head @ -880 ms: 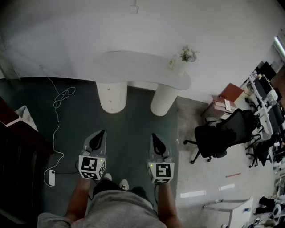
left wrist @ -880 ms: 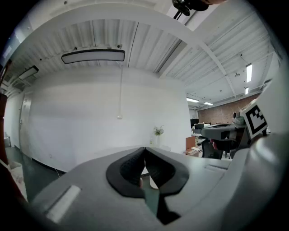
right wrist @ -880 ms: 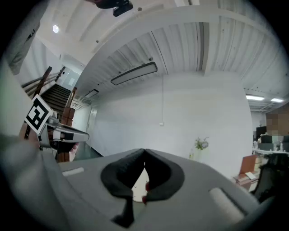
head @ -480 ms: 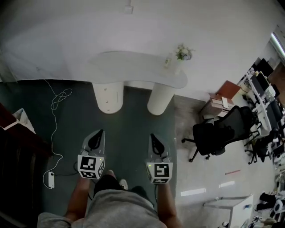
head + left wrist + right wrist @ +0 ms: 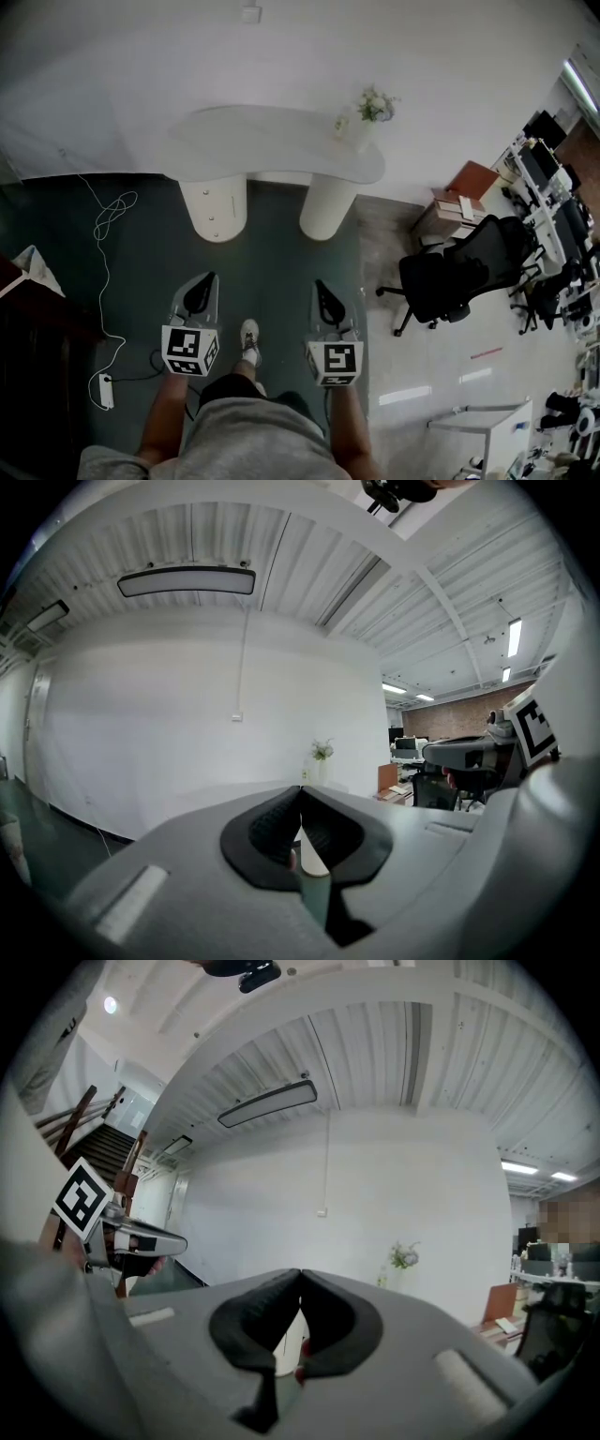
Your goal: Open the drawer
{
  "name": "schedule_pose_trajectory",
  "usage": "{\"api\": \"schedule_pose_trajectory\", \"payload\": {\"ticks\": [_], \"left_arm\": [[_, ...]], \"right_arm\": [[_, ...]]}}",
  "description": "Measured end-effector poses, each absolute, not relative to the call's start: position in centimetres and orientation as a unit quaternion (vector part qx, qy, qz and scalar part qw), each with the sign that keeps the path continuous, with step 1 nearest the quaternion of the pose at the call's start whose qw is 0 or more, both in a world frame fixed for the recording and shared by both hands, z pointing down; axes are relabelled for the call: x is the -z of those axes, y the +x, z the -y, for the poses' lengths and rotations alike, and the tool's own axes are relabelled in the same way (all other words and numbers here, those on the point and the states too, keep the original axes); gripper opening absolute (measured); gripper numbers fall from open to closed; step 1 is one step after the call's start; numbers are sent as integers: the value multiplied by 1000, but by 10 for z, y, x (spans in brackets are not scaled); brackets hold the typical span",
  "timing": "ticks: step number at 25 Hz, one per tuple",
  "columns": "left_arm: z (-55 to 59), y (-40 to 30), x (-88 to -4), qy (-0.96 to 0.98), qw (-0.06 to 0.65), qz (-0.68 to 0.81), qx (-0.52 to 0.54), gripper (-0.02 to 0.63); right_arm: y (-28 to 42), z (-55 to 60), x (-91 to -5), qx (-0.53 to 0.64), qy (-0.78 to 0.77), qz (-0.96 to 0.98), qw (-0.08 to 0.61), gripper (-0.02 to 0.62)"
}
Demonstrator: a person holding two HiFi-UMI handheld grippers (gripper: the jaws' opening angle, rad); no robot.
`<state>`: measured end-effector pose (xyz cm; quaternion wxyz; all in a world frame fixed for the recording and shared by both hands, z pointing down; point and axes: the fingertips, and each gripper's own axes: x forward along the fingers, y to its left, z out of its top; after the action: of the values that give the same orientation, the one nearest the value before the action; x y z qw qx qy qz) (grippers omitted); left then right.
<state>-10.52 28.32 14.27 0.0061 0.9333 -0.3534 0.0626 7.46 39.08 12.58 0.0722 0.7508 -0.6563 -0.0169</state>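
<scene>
Holds left gripper (image 5: 208,281) and right gripper (image 5: 323,291) level, both jaws closed on nothing, well short of the table (image 5: 281,141), with the drawer (image 5: 217,192) in its left pedestal (image 5: 202,223) far ahead, roughly in line with the left gripper, so nearer that hand.

Dim, soft head view with floor glare at right; both claw views are fisheye-warped, black-cornered, near parts blurred.
</scene>
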Motion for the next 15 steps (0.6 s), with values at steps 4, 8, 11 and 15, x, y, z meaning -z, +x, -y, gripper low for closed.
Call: {"api": "schedule_pose_trajectory", "payload": {"ticks": [4,8,11,15], "left_arm": [[-254,-83,-147,936,9,346,-62,11],[-220,-66,-151,935,18,347,-66,11],[-192,-55,-156,934,26,348,-72,11],[-152,-45,-159,932,34,351,-77,11]], "right_arm": [[92,-364,-130,13,753,653,75,3],[107,-326,-130,11,750,657,79,3],[118,-294,-128,8,746,661,80,3],[130,-248,-131,3,742,666,85,3]]}}
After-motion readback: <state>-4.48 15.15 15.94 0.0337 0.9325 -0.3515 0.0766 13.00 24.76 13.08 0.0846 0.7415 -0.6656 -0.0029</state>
